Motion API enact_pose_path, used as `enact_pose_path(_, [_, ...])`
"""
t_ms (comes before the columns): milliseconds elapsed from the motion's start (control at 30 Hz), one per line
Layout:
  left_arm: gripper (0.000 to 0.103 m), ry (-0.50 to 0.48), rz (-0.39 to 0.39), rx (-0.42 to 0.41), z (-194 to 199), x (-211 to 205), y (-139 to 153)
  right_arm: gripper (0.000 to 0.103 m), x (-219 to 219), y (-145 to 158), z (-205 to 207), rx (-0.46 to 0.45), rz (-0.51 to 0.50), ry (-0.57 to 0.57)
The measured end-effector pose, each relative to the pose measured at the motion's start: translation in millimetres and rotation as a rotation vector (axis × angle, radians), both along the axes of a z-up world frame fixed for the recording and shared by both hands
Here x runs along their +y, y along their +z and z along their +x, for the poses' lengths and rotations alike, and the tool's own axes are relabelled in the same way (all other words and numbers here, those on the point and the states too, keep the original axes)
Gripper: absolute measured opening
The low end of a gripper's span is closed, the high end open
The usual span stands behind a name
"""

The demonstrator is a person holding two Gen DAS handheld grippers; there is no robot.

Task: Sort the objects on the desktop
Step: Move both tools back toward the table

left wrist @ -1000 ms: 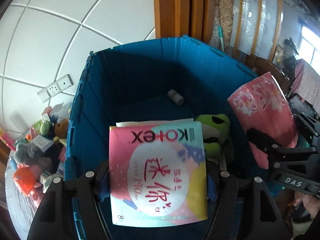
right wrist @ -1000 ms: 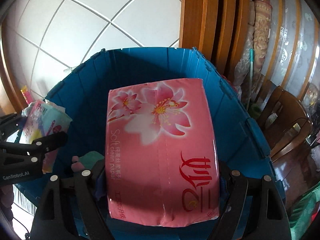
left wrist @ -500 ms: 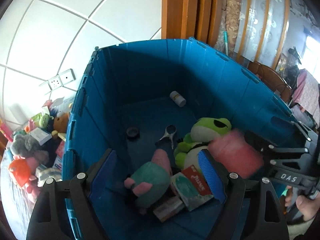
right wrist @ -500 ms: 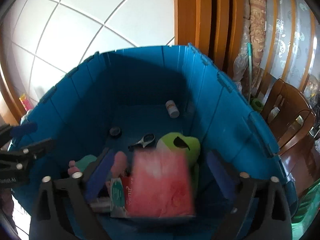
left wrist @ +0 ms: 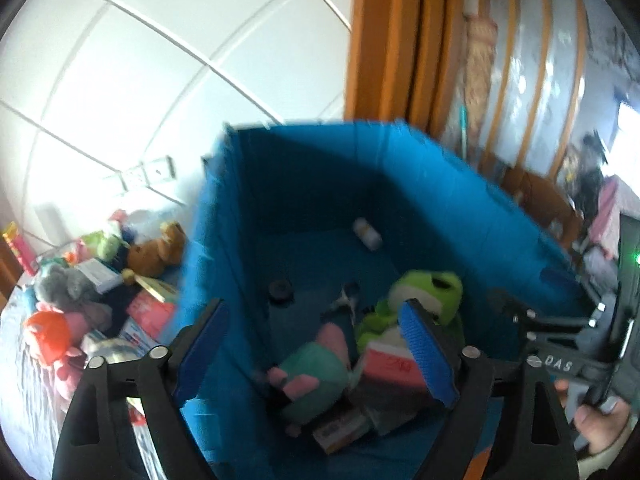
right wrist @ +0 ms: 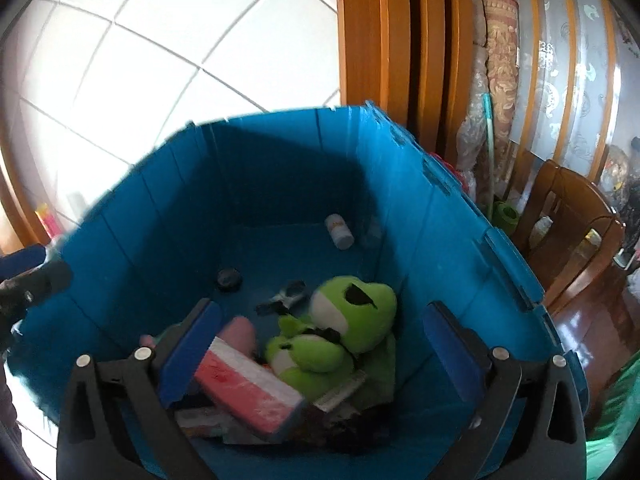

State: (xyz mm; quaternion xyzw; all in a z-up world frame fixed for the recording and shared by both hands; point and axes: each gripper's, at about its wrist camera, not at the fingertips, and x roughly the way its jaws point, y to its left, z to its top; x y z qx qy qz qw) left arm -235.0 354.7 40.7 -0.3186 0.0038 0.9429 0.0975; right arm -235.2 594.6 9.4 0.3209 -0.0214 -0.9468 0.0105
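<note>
Right now both tongs are gaping wide, holding nothing — left tongs (left wrist: 316,344) and right tongs (right wrist: 320,344) hovering over the blue bin (right wrist: 460,280); pink pack (right wrist: 248,392) lying inside, unsorted pile (left wrist: 92,292) sitting off my left — left tongs nearer.

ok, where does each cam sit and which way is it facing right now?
Left wrist: on the left gripper, looking down into the blue bin; right gripper and a hand show at right.
Right wrist: on the right gripper, over the bin, left gripper at left.
Shared: green frog plush, pink pack.
</note>
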Motion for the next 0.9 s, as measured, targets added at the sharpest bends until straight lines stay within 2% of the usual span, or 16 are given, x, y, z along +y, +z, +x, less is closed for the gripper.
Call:
enact_pose_path(33, [0.102,0.02,0.006,0.032,5,-8,6,0.103,-3,4,2,0.015,-0.002,0.003])
enact_pose_path(133, [0.103,0.077,0.019,0.091,19,-38,19,0.103,-21,20,8,0.067,-0.016,0.03])
enact_pose_path(300, [0.103,0.188,0.016,0.077,27,-96,17,0.103,-83,43,15,0.134,-0.039,0.155])
enact_pose_path(400, [0.103,0.271,-0.003,0.047,31,-141,8,0.103,-123,53,17,0.166,-0.064,0.232])
enact_pose_path(600, [0.103,0.419,-0.018,0.001,50,-243,-14,0.103,-216,59,18,0.171,-0.065,0.339])
enact_pose_path(767, [0.103,0.497,-0.034,-0.047,72,-328,-41,0.103,-300,58,28,0.184,-0.07,0.415])
enact_pose_path(900, [0.103,0.521,-0.04,-0.12,78,-389,-71,0.103,-359,39,30,0.129,-0.061,0.445])
